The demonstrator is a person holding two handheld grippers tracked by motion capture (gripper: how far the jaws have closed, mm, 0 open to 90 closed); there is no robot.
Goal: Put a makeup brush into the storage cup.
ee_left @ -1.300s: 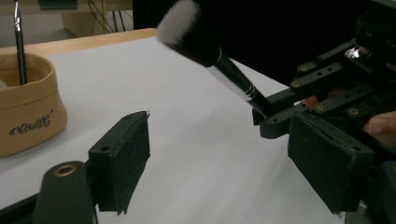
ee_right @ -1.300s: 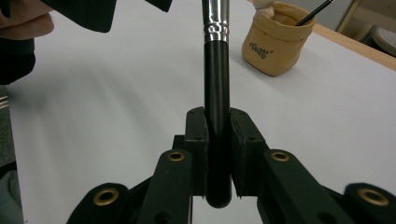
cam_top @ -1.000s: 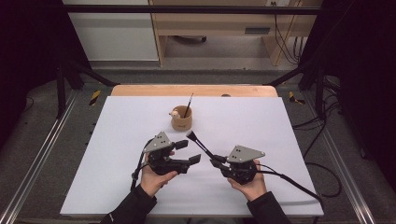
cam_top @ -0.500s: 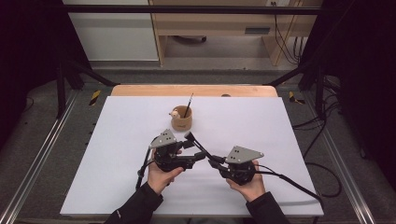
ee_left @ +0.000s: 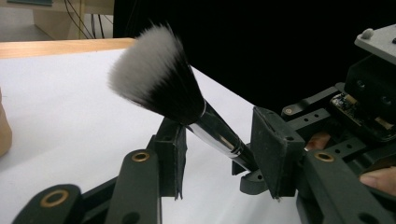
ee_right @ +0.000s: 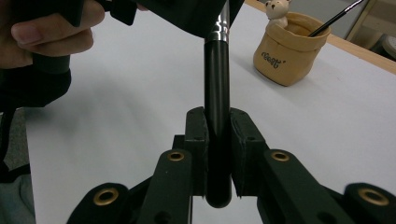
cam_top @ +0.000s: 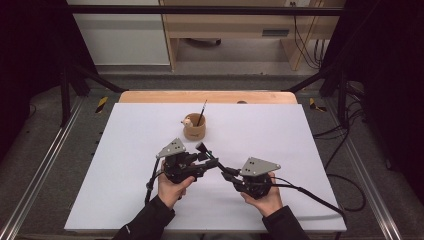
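Centrally, well inside the edges of the white tabletop [cam_top: 125,165], a black-handled makeup brush with a white-tipped bristle head [ee_left: 161,84] is held above the surface, with bare table all around. Its handle end is clamped between the pads of the right gripper [ee_right: 218,140]. The left gripper [ee_left: 219,154] is brought in from the side; its jaws, just closing, flank the silver ferrule, apparently without pressing it yet. A tan fabric pot [cam_top: 194,129] stands farther back.
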